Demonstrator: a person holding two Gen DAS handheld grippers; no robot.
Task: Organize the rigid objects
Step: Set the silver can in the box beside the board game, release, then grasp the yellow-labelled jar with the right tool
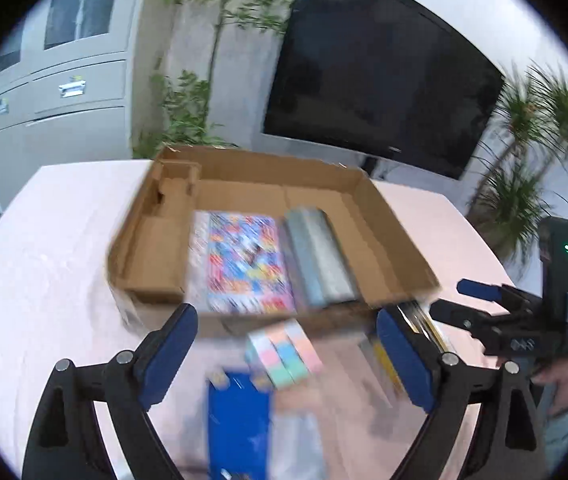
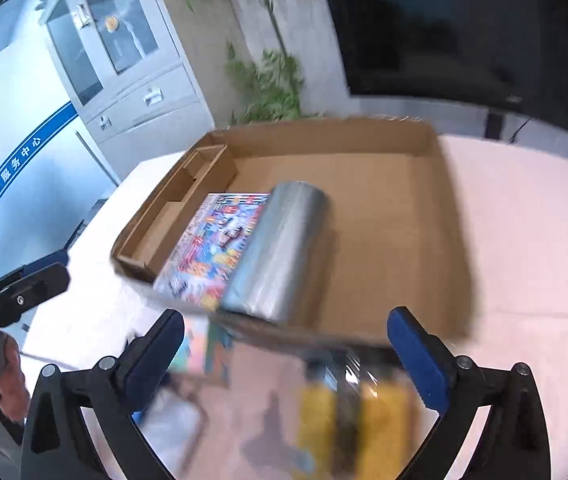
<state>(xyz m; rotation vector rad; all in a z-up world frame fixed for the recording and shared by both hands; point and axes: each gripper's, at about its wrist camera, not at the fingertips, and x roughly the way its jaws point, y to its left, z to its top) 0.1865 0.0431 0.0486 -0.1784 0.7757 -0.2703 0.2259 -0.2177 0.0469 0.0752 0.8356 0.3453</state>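
Observation:
A shallow cardboard box [image 1: 396, 236] [image 2: 436, 216] lies on the pink table. Inside it lie a colourful printed pack [image 1: 244, 256] [image 2: 212, 248] and a silver-grey wrapped block [image 1: 320, 256] [image 2: 280, 248] side by side. My left gripper [image 1: 286, 354] is open and empty, above a pastel block pack [image 1: 284, 356] and a blue box [image 1: 240, 420] in front of the cardboard box. My right gripper [image 2: 286, 354] [image 1: 450, 300] is open and empty, above a yellow and black wrapped item [image 2: 356, 412] [image 1: 424, 320]. Both views are blurred.
The pink tablecloth [image 1: 52, 264] [image 2: 524, 240] covers the table. A large dark screen [image 1: 380, 80], potted plants [image 1: 532, 184] and a grey cabinet [image 1: 60, 100] stand behind it. A clear-wrapped flat item [image 2: 172, 424] lies near the front left in the right wrist view.

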